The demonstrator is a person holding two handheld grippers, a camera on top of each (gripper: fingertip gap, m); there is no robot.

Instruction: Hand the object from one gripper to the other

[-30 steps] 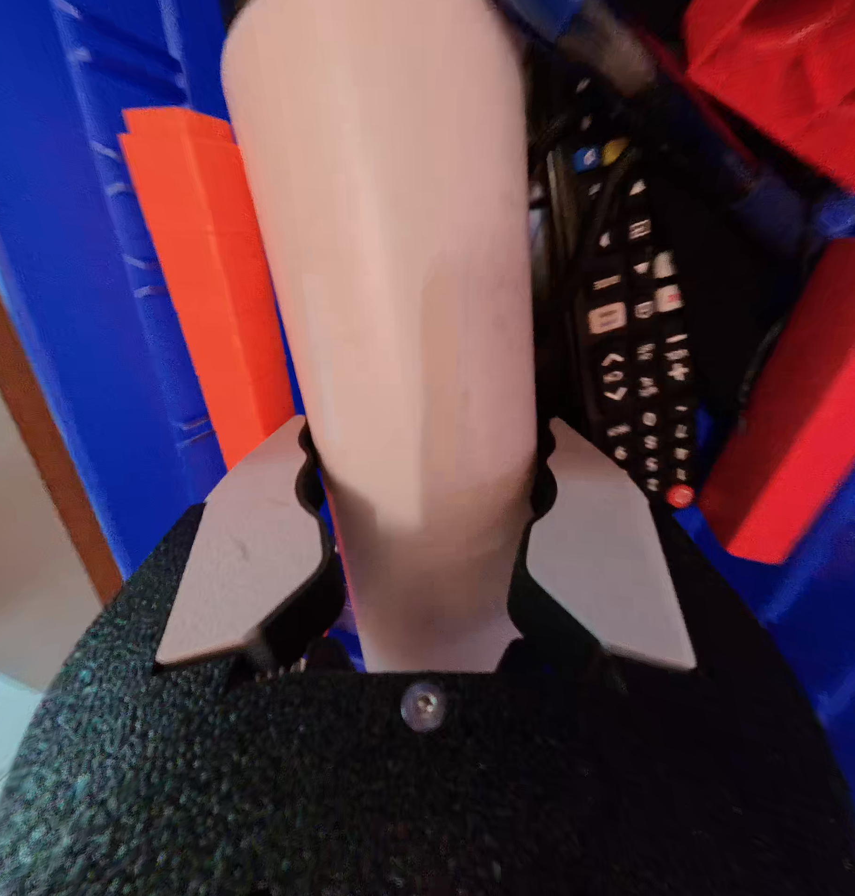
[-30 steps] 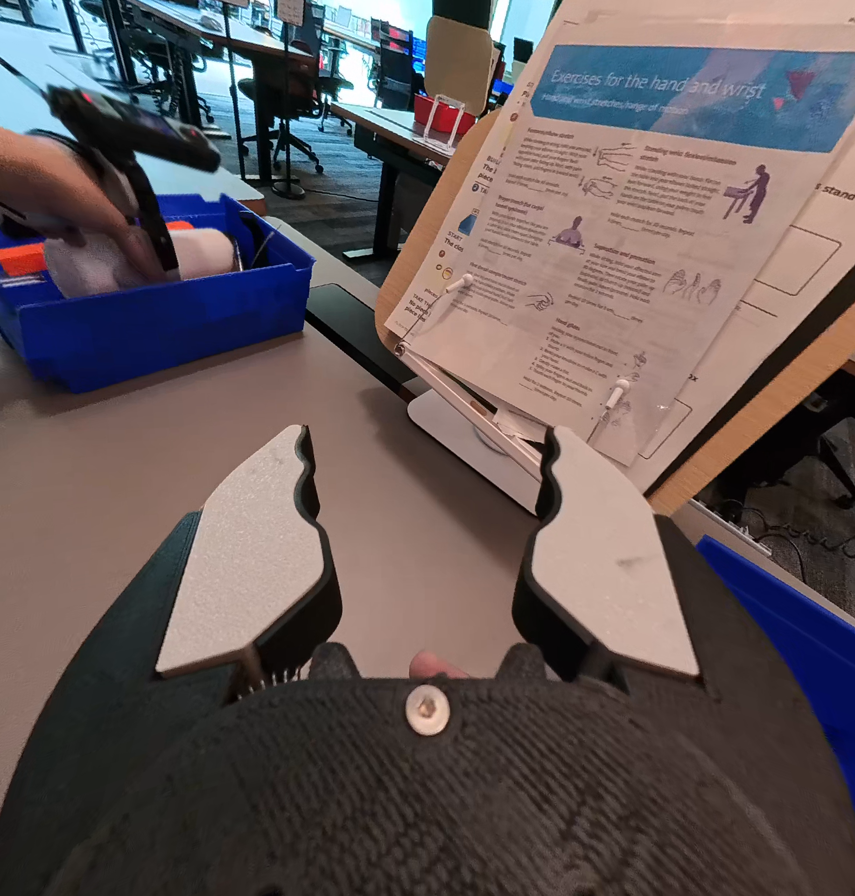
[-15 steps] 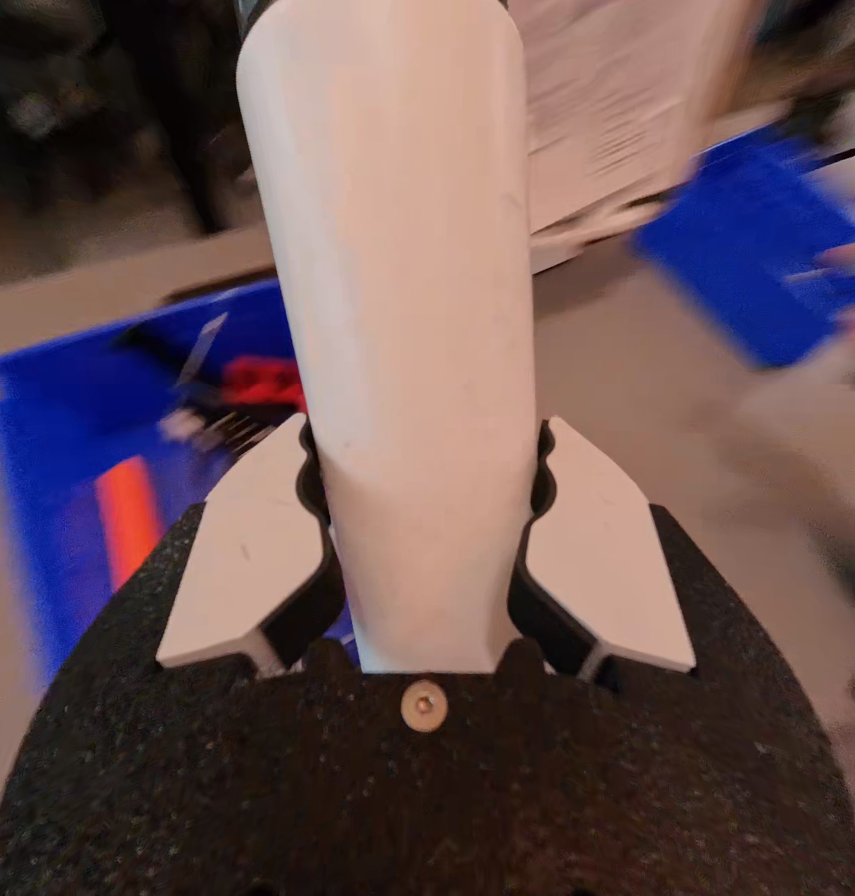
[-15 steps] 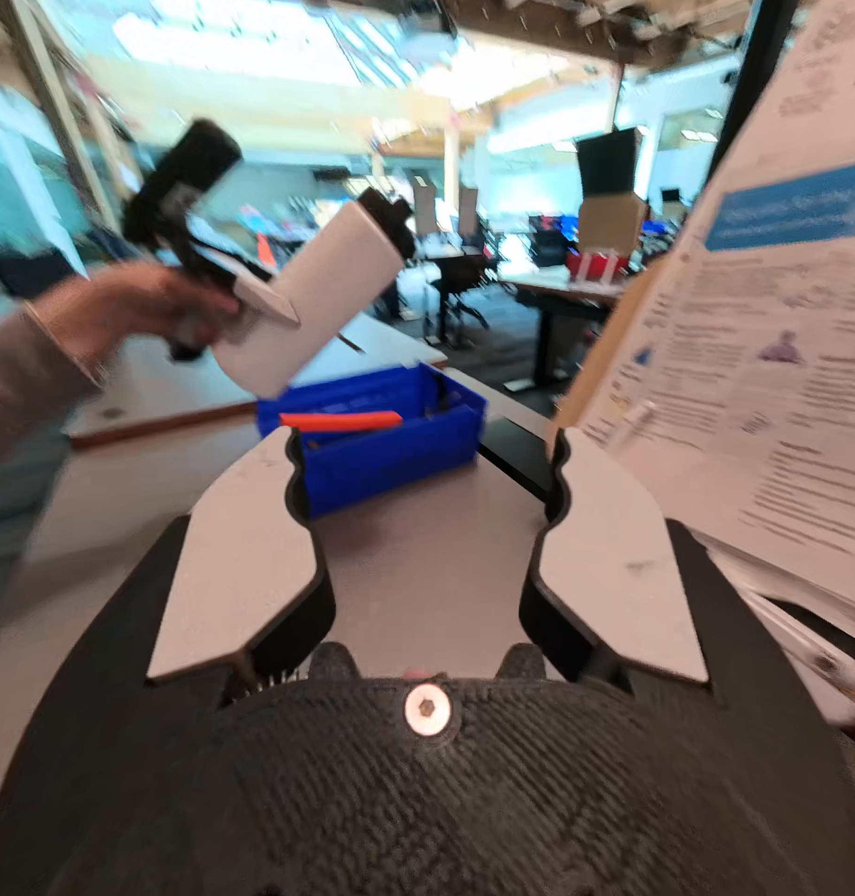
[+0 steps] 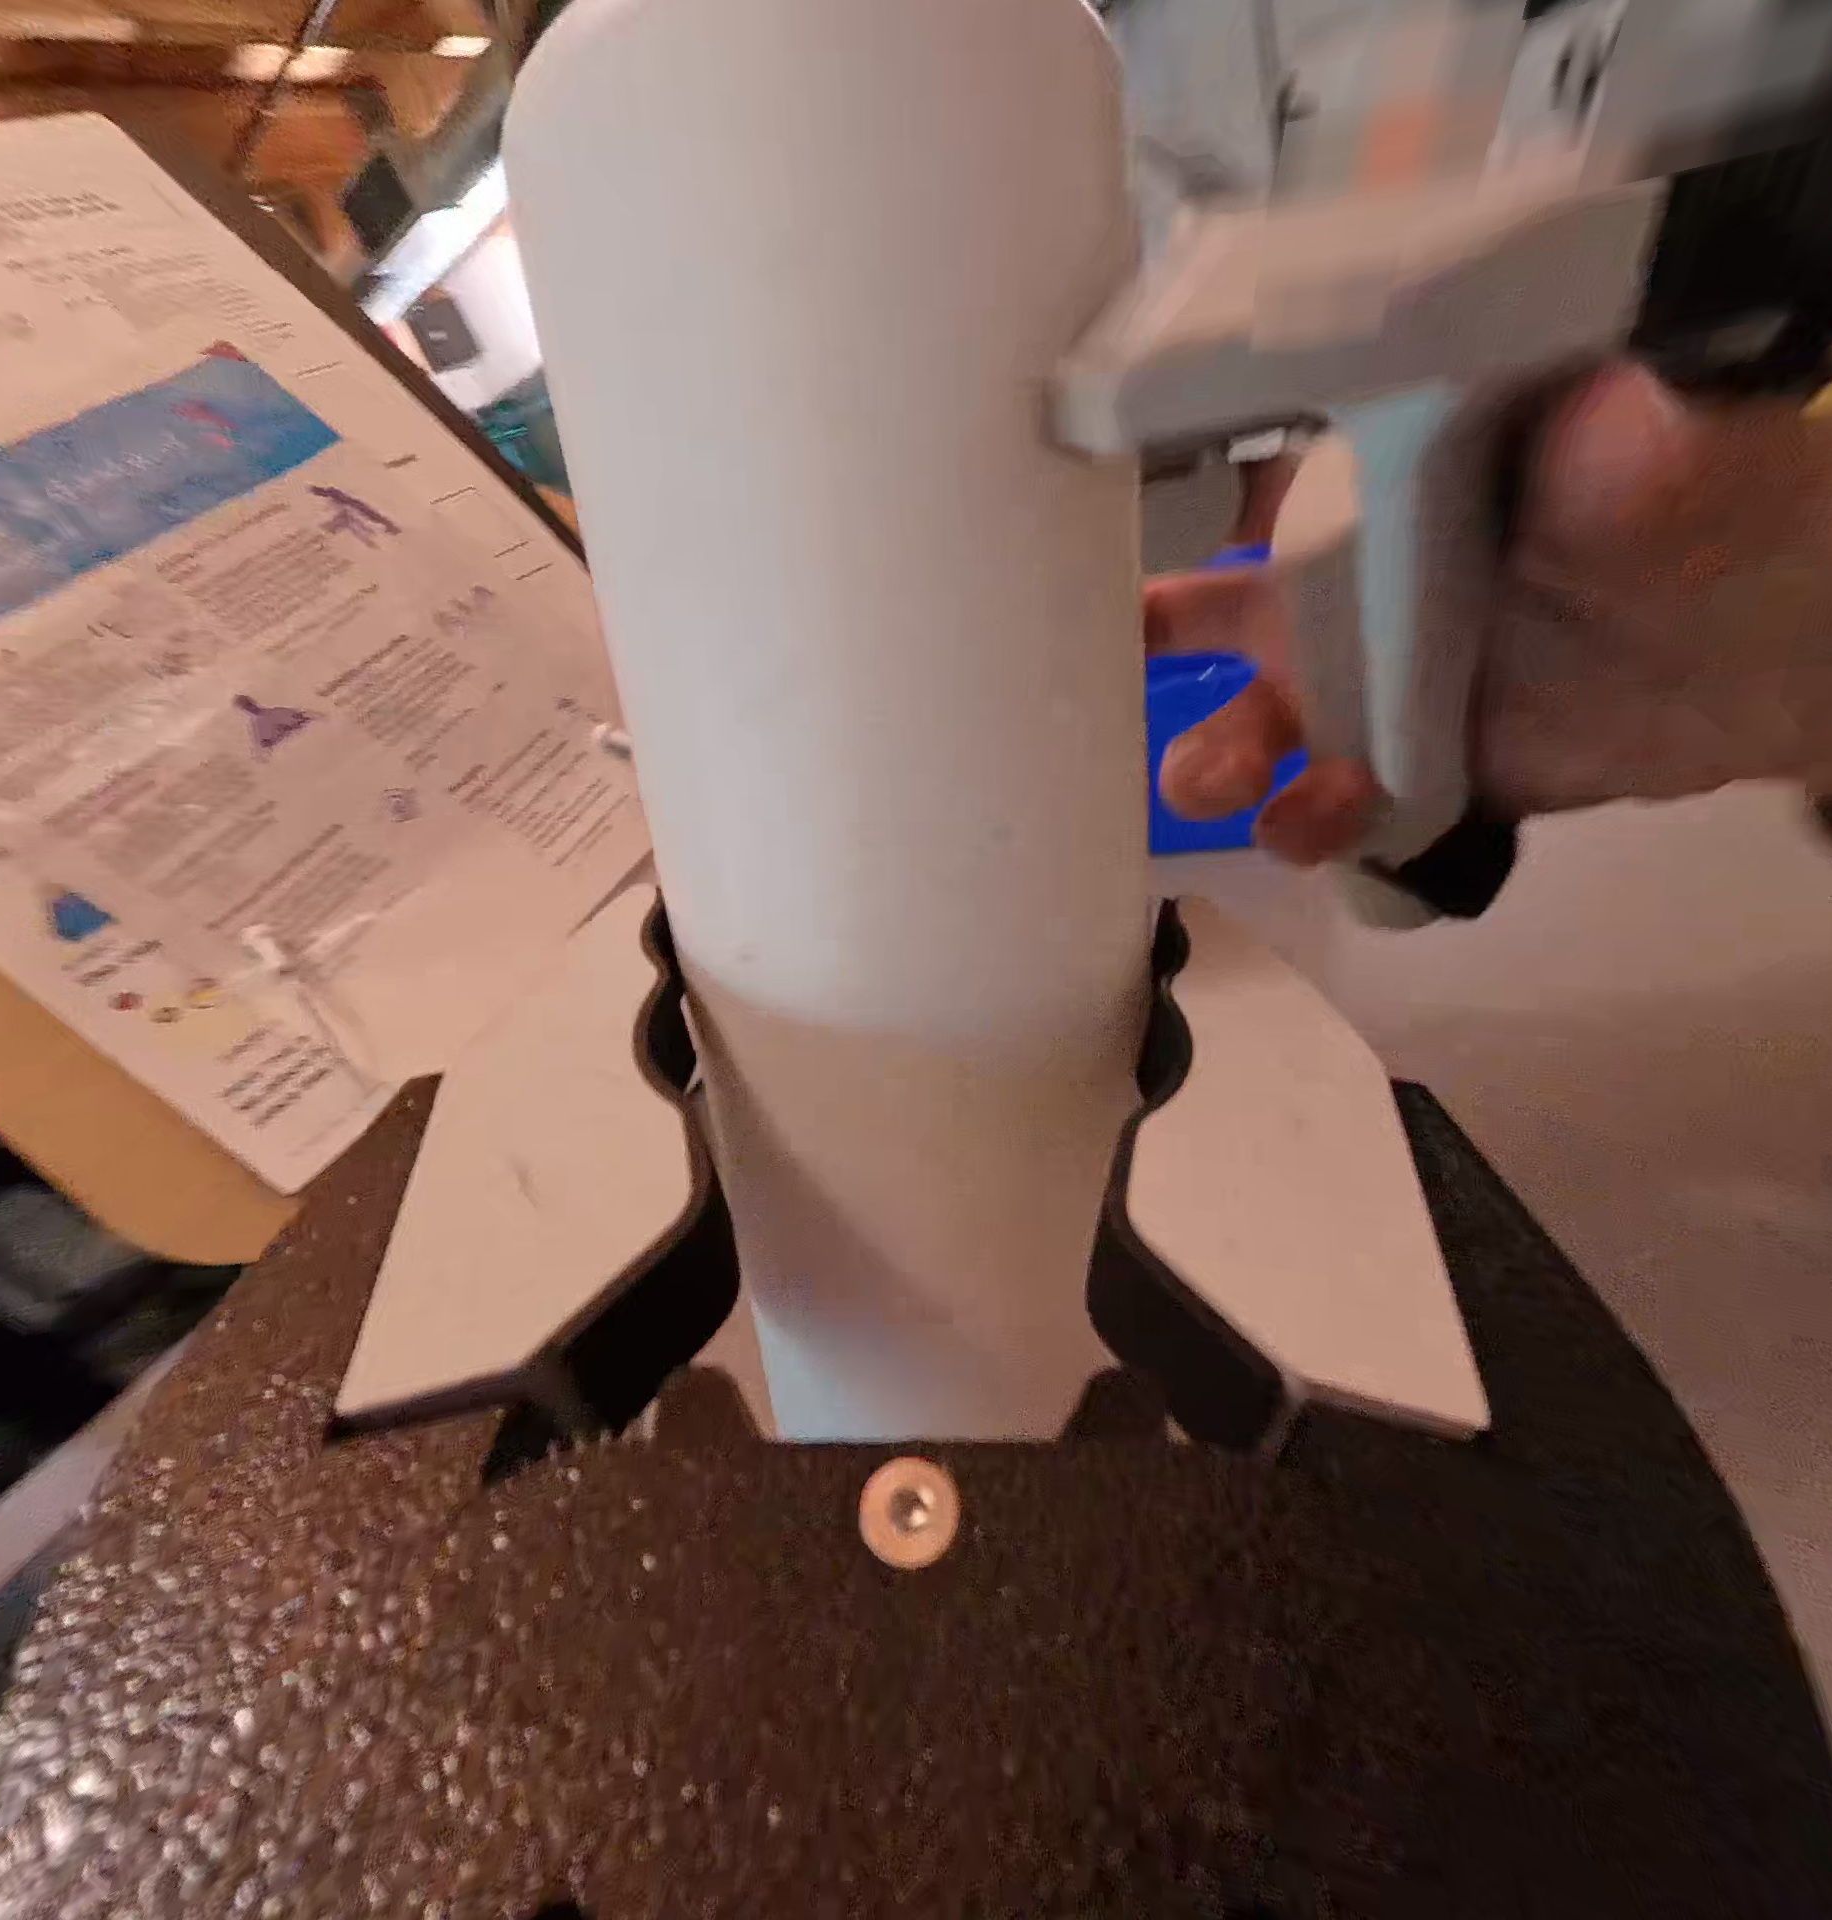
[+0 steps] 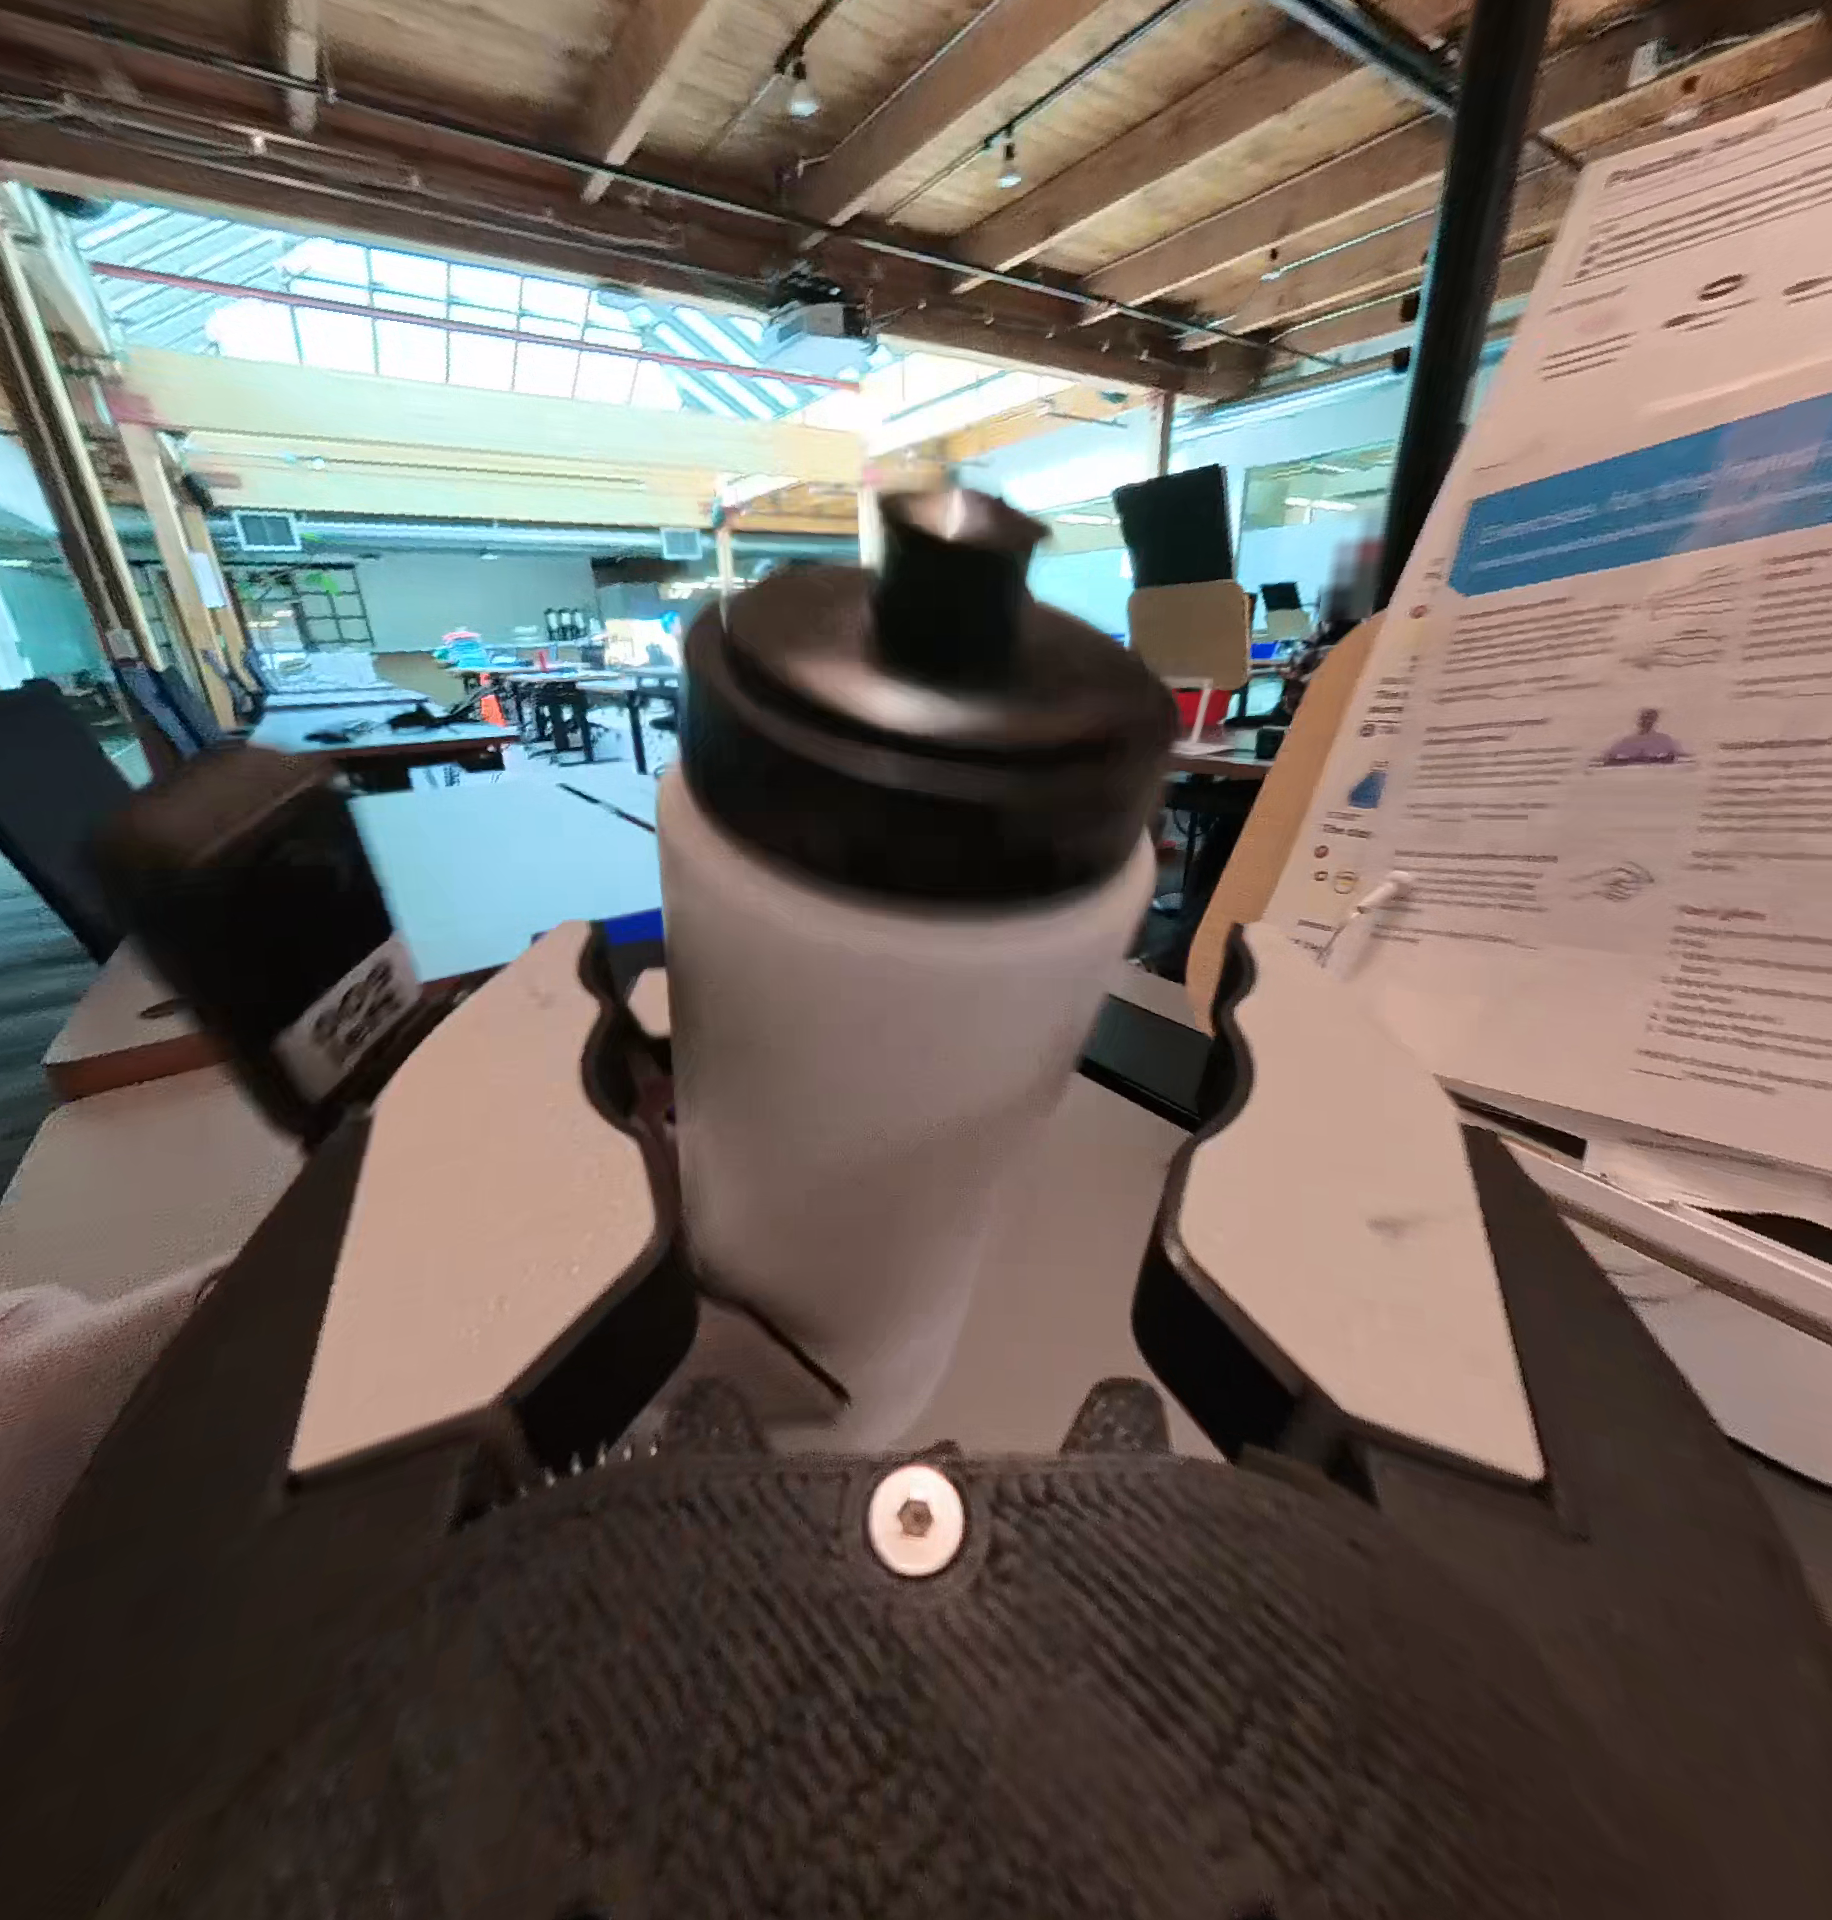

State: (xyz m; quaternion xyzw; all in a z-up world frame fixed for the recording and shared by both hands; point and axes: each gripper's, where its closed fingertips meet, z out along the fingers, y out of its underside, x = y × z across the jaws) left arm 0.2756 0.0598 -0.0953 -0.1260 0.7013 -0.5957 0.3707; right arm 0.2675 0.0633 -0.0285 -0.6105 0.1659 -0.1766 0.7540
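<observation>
- Left gripper (image 5: pixel 912 997): jaws clamped on something held between them.
- Right gripper (image 6: pixel 917 1049): jaws spread wide, gaps either side.
- Hand (image 5: pixel 1618 623) wraps right gripper's handle.

big open-plan office in a converted loft, exposed timber ceiling beams (image 6: pixel 1151 135), skylight windows (image 6: pixel 455 332), rows of desks (image 6: pixel 579 691), office chair (image 6: pixel 34 800), printed sheets on a stand (image 6: pixel 1639 790)

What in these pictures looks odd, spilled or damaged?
Nothing stands out. The bottle is whole, its black cap on, and nothing has spilled. The left gripper is shut on its lower body; the right gripper is open around its upper part, with gaps on both sides.
</observation>
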